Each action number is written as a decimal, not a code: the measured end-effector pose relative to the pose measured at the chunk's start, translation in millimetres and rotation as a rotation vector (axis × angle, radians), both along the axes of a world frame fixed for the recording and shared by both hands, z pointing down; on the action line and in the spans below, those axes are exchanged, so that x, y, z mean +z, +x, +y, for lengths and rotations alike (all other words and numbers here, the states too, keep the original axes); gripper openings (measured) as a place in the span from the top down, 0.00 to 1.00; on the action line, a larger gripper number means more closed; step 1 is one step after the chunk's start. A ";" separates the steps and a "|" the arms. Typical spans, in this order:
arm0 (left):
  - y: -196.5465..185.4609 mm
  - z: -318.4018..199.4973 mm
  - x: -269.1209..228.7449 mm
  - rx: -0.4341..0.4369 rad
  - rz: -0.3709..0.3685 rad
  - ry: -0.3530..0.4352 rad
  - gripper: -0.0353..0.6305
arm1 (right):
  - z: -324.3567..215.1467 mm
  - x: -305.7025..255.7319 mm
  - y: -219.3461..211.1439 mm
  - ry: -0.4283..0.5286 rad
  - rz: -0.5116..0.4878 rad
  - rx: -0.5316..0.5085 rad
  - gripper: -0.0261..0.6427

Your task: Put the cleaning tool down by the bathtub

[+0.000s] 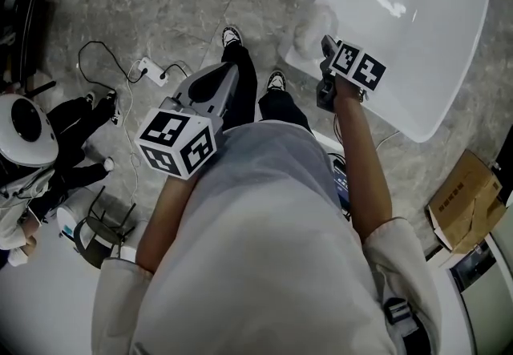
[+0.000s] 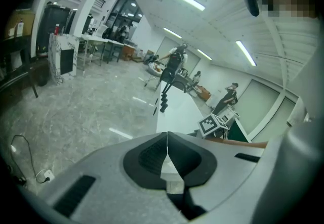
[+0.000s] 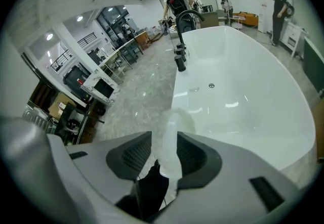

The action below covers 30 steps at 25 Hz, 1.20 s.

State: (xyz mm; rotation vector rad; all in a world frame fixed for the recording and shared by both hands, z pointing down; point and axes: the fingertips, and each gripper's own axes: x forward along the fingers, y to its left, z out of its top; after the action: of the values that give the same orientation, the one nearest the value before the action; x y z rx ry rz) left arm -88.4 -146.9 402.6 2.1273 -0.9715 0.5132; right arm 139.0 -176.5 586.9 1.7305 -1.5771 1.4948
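Note:
The cleaning tool (image 1: 307, 34) is a pale, translucent white piece with a fuzzy head. My right gripper (image 1: 326, 47) is shut on its handle. In the right gripper view the handle (image 3: 169, 154) stands upright between the jaws of the right gripper (image 3: 170, 139), and its head hangs over the near rim of the white bathtub (image 3: 243, 91). In the head view the tool is just above the floor at the corner of the tub (image 1: 425, 33). My left gripper (image 1: 210, 87) is held over my legs, away from the tub. Its jaws (image 2: 166, 139) are shut with nothing in them.
A black faucet (image 3: 179, 41) stands at the tub's far end. A white power strip with a cable (image 1: 148, 69) lies on the grey marble floor at left. A cardboard box (image 1: 465, 201) sits at right. A person in dark clothes (image 1: 48, 153) and a stool (image 1: 104, 225) are at left.

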 end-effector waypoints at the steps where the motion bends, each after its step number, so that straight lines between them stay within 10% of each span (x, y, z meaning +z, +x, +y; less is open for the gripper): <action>1: 0.9 0.5 -0.9 0.000 0.003 0.002 0.93 | 0.6 -3.6 0.2 0.008 -0.003 -0.003 0.75; 30: 32.1 5.9 -36.9 -0.028 0.082 0.113 0.93 | 8.6 -136.7 7.0 0.355 -0.087 -0.113 0.88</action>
State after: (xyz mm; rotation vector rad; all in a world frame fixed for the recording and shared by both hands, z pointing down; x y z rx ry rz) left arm -56.3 -141.0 365.7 2.2130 -1.0037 0.3621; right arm 146.0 -167.9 450.2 1.7372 -2.0519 1.3123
